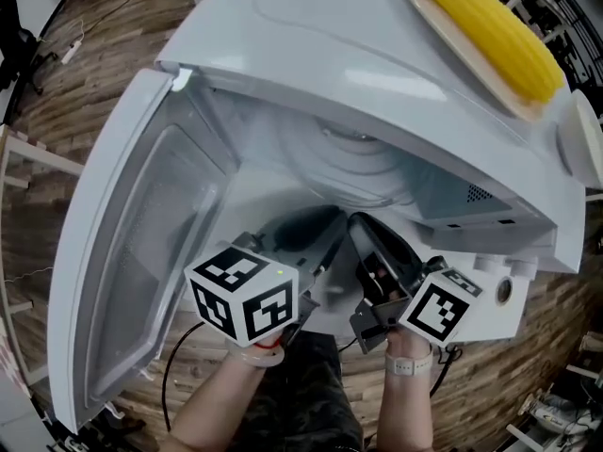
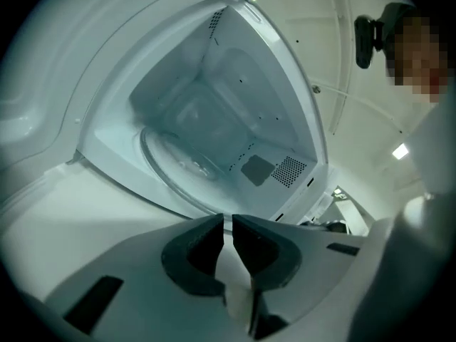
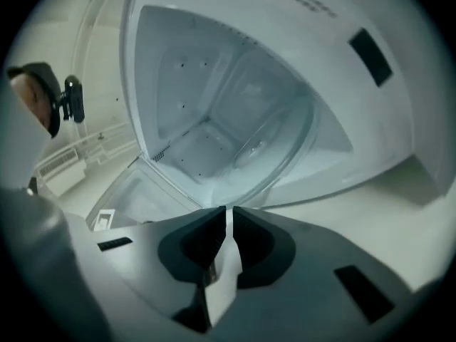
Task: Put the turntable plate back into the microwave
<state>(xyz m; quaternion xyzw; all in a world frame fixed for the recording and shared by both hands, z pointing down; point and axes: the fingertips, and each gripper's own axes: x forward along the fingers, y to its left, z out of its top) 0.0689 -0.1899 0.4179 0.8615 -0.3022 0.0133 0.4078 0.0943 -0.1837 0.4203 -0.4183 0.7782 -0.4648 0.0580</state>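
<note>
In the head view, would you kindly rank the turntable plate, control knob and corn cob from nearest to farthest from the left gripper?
1. turntable plate, rim in the left gripper's tongs.
2. control knob, right front panel.
3. corn cob, on top, far right.

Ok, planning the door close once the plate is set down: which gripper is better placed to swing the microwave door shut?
Left. The white microwave door hangs open beside the left gripper; the right gripper would have to cross over. Both seem to pinch the clear glass turntable plate.
</note>
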